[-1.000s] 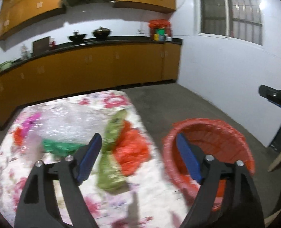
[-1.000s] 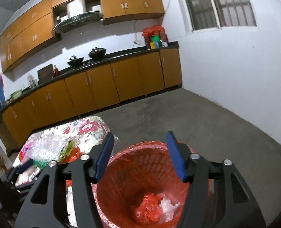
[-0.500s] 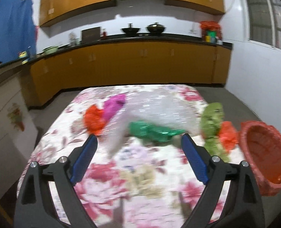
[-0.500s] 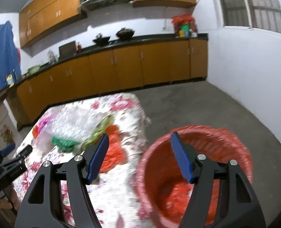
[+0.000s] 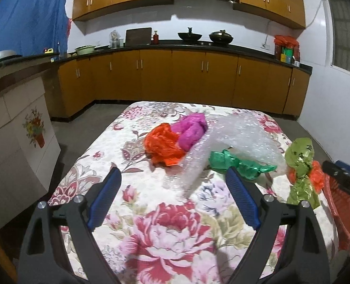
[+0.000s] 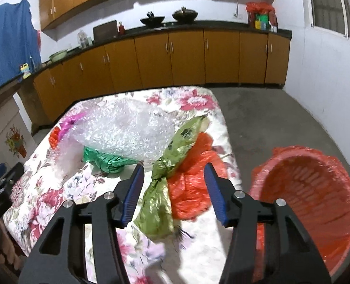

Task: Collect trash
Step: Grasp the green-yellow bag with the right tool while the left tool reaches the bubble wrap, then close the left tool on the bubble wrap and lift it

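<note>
Left wrist view, from its left side: a white cabinet with a flower decal (image 5: 34,127) stands off the table's edge, then the floral tablecloth (image 5: 165,220) spreads ahead with the left gripper (image 5: 173,190) held above it, jaws set wide apart and nothing between them. Past the blue pads lie an orange bag (image 5: 161,145) touching a magenta bag (image 5: 190,130), then a sheet of bubble wrap (image 5: 241,137), a crumpled green bag (image 5: 236,163) on the wrap's near edge, and at the right edge an olive-green wrapper (image 5: 301,163) over a red-orange bag (image 5: 316,175). The red basket (image 5: 345,203) shows only in part at the far right, seemingly below the table's corner, though the view there is poor. In the right wrist view the same trash runs left to right: the magenta and orange bags are half hidden behind the bubble wrap (image 6: 127,127). The right gripper (image 6: 173,184) hovers over the olive-green wrapper (image 6: 172,165) and the red-orange bag (image 6: 193,179); its jaws have just been closing but stand apart, framing the wrapper's knotted middle without pressing it. The basket (image 6: 316,203), lined with red plastic, stands on the floor just beside the table.
</note>
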